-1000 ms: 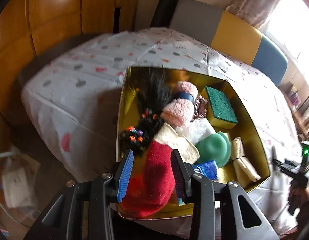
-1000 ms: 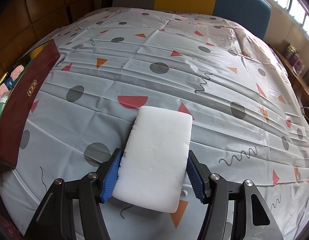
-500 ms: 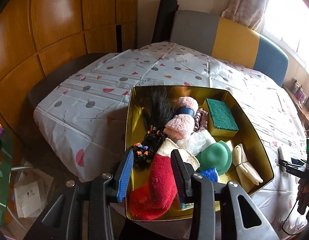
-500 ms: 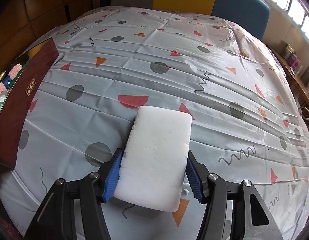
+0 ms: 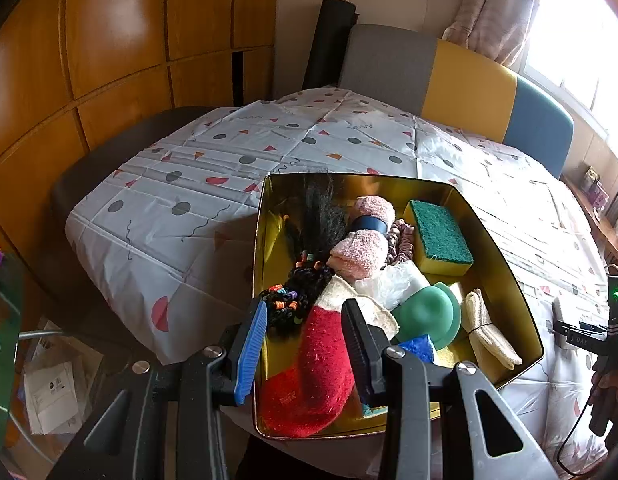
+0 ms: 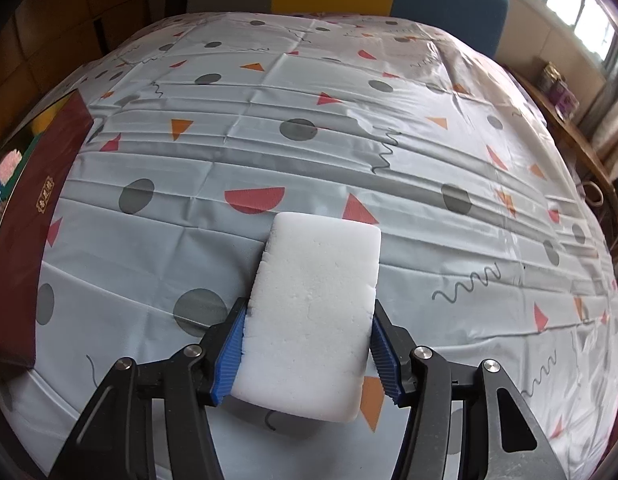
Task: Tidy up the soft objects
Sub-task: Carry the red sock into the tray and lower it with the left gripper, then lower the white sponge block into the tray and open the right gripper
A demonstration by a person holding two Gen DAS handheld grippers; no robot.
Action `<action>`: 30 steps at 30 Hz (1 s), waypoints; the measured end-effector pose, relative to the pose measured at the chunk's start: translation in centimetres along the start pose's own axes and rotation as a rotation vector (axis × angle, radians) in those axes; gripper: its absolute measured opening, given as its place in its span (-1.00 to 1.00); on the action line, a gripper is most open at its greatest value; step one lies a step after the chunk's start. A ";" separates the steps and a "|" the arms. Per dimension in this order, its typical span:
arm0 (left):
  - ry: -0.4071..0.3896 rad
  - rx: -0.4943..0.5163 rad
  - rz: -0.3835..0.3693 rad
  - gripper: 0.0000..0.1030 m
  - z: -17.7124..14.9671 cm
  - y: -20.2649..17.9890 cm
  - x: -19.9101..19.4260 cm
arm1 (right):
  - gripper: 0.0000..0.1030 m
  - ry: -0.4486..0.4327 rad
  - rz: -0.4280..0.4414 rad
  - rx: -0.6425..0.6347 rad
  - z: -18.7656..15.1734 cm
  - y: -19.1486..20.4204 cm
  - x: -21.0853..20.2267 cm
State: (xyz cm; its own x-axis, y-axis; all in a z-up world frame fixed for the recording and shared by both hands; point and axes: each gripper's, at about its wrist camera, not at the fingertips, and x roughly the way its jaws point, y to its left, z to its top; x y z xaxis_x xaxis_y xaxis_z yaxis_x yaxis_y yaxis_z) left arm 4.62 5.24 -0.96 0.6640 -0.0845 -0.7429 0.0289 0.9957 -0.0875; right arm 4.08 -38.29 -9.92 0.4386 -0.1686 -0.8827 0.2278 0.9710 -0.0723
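Now left claw point(image 5: 305, 344) higher above tin point(image 5: 509, 280)

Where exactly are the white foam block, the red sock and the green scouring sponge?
white foam block point(image 6: 315, 304): right wrist view, middle of its top face
red sock point(image 5: 315, 364): left wrist view, mid-leg
green scouring sponge point(image 5: 439, 234): left wrist view, green top

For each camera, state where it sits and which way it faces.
Left wrist: sits on the left claw, looks forward and down into the gold box of soft things; its open fingers frame the red sock.
Right wrist: sits on the right claw, looks across the tablecloth; its fingers clamp the white sponge.
Shared: tablecloth, box, colourful chairs.
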 end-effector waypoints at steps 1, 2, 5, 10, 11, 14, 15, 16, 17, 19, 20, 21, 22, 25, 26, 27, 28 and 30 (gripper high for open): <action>0.000 -0.001 -0.001 -0.25 0.0 0.0 0.0 | 0.12 0.003 -0.002 0.002 0.0 0.1 -0.1; 0.001 -0.002 -0.001 -0.25 0.0 0.1 0.0 | 0.12 0.006 -0.003 0.002 0.0 0.1 -0.1; 0.000 -0.004 -0.001 -0.25 -0.1 0.2 0.0 | 0.12 0.010 -0.007 0.003 -0.2 0.3 -0.3; -0.004 -0.008 0.004 -0.25 -0.1 0.4 -0.1 | 0.11 0.007 0.001 0.005 -0.3 0.7 -0.9; -0.002 -0.012 0.006 -0.25 -0.2 0.5 0.0 | 0.11 0.006 0.003 0.000 -0.3 0.9 -1.0; 0.002 -0.017 0.008 -0.25 -0.3 0.6 0.0 | 0.11 0.012 0.005 -0.014 -0.6 1.5 -1.1; 0.001 -0.017 0.008 -0.25 -0.3 0.7 0.0 | 0.11 0.012 0.006 -0.013 -0.7 1.5 -1.1; 0.001 -0.019 0.007 -0.25 -0.4 0.8 0.0 | 0.11 0.010 0.005 -0.011 -0.7 1.6 -1.2; 0.002 -0.023 0.008 -0.25 -0.4 0.9 0.0 | 0.11 0.006 0.008 -0.006 -0.7 1.6 -1.4; -0.002 -0.036 0.013 -0.25 -0.4 1.3 0.0 | 0.11 -0.027 0.025 0.008 -0.5 1.5 -2.5; -0.004 -0.040 0.015 -0.25 -0.4 1.4 0.0 | 0.11 -0.042 0.033 0.010 -0.3 1.6 -3.1; -0.004 -0.045 0.019 -0.25 -0.4 1.6 0.0 | 0.11 -0.064 0.048 0.011 -0.2 1.9 -4.0; -0.002 -0.049 0.021 -0.25 -0.4 1.7 0.0 | 0.11 -0.083 0.064 0.008 0.0 2.2 -4.7; 0.002 -0.063 0.027 -0.25 -0.5 2.2 0.2 | 0.11 -0.126 0.125 -0.027 0.4 4.1 -6.7; 0.003 -0.065 0.027 -0.25 -0.6 2.3 0.2 | 0.11 -0.139 0.145 -0.049 0.5 5.0 -7.3; 0.004 -0.069 0.028 -0.25 -0.6 2.4 0.2 | 0.11 -0.153 0.165 -0.077 0.5 6.2 -8.0; 0.004 -0.070 0.029 -0.25 -0.6 2.5 0.2 | 0.11 -0.159 0.179 -0.092 0.5 7.2 -8.4; 0.003 -0.072 0.032 -0.25 -0.7 2.6 0.1 | 0.11 -0.174 0.226 -0.131 0.5 9.4 -9.3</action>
State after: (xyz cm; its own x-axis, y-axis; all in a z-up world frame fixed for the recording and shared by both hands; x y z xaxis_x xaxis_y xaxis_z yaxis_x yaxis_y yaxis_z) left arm 4.25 7.83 -1.71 0.6613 -0.0525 -0.7483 -0.0465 0.9928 -0.1107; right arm 2.52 -27.65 -2.16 0.6103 0.0387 -0.7913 -0.0014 0.9989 0.0478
